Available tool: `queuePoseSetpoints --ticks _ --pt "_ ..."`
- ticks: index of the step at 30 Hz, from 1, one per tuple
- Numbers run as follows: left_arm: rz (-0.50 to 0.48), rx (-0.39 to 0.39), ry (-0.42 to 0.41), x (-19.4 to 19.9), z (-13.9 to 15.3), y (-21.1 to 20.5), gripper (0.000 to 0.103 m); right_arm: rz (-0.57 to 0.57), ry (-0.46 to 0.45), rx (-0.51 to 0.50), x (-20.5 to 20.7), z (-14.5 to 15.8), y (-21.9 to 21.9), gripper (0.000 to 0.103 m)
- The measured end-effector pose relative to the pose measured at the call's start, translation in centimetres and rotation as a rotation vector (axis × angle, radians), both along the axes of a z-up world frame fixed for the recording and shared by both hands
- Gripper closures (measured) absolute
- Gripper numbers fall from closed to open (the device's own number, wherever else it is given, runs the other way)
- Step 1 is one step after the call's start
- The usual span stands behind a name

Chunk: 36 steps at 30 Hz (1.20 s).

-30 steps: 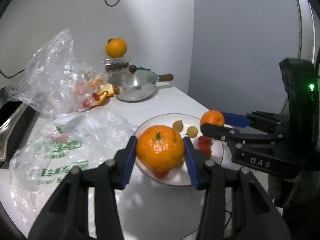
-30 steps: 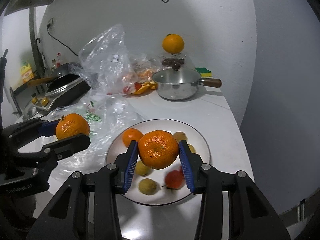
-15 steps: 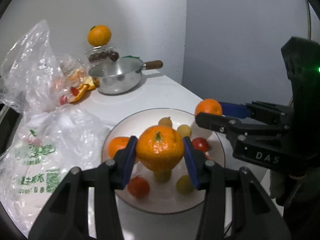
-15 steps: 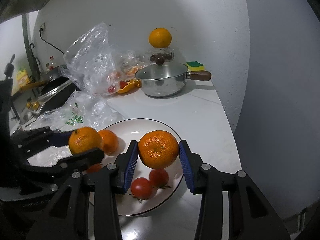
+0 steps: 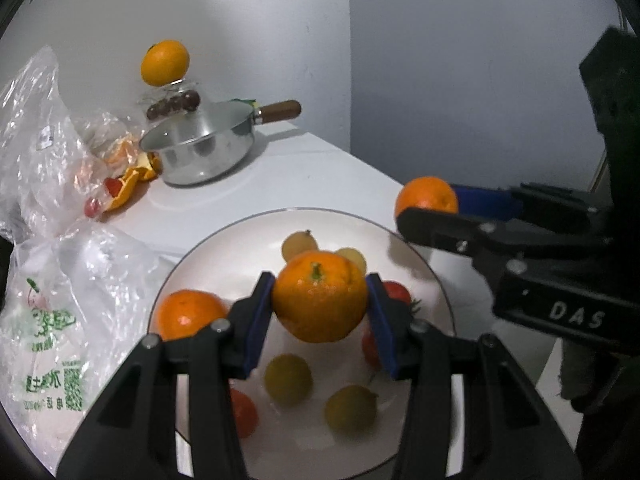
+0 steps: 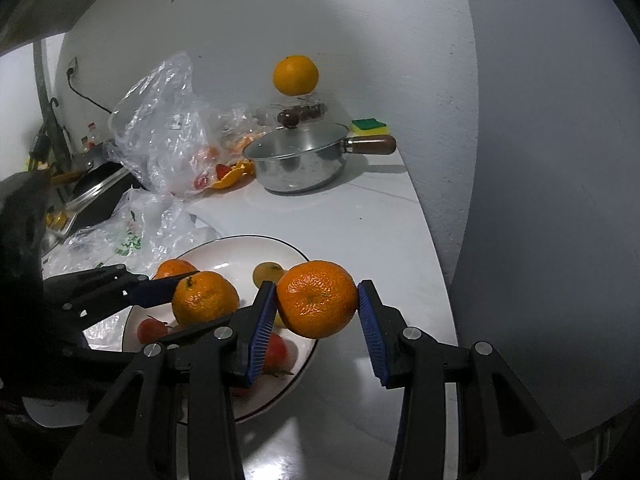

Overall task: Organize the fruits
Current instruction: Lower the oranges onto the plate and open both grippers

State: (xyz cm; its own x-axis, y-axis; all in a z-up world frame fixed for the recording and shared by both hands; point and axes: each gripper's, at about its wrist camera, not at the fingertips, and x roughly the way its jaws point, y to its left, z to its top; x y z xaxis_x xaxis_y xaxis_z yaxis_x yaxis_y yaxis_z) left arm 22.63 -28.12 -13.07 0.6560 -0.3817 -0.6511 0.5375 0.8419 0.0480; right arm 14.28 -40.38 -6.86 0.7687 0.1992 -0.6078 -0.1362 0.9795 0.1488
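Observation:
My left gripper (image 5: 320, 304) is shut on a tangerine (image 5: 320, 296) and holds it above the white plate (image 5: 240, 240). The plate holds another tangerine (image 5: 188, 314), several yellow-green small fruits (image 5: 288, 378) and red tomatoes (image 5: 396, 292). My right gripper (image 6: 317, 306) is shut on a second tangerine (image 6: 317, 298) over the plate's right rim (image 6: 308, 352). In the left wrist view the right gripper (image 5: 430, 206) shows at right, holding its tangerine (image 5: 426, 196). In the right wrist view the left gripper (image 6: 192, 292) and its tangerine (image 6: 204, 296) are over the plate.
A lidded steel saucepan (image 6: 300, 160) stands at the back, with an orange (image 6: 295, 75) on a clear container (image 6: 304, 110) behind it. Crumpled plastic bags (image 5: 52, 300) with fruit lie at left. A dark pan (image 6: 100, 192) and a sponge (image 6: 370, 125) are also there. The counter edge (image 6: 440, 280) runs at right.
Both grippers, each still holding its tangerine, have moved right relative to the plate. The left one now hangs over the plate's middle, the right one over its right rim.

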Motion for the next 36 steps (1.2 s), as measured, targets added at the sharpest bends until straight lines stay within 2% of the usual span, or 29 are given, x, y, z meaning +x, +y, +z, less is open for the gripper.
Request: queuePoseSetpoints --ticks 10,22,29,36 --pt "0.007 -0.029 -0.032 -0.6 1.3 1.4 0.052 -0.011 -0.002 -0.018 -0.1 0.6 0.7 0.059" --pt "0.105 -0.091 -0.119 -0.6 4.8 7.8 0.051 0.053 0.002 -0.038 1.9 1.4 5.0 0.059" --pt "0.139 -0.095 -0.117 0.4 4.8 10.4 0.051 0.088 0.018 -0.050 4.0 1.1 7.7 0.059" --pt "0.176 -0.117 -0.095 1.6 4.0 12.7 0.051 0.094 0.092 -0.071 7.0 -0.8 10.0 0.059"
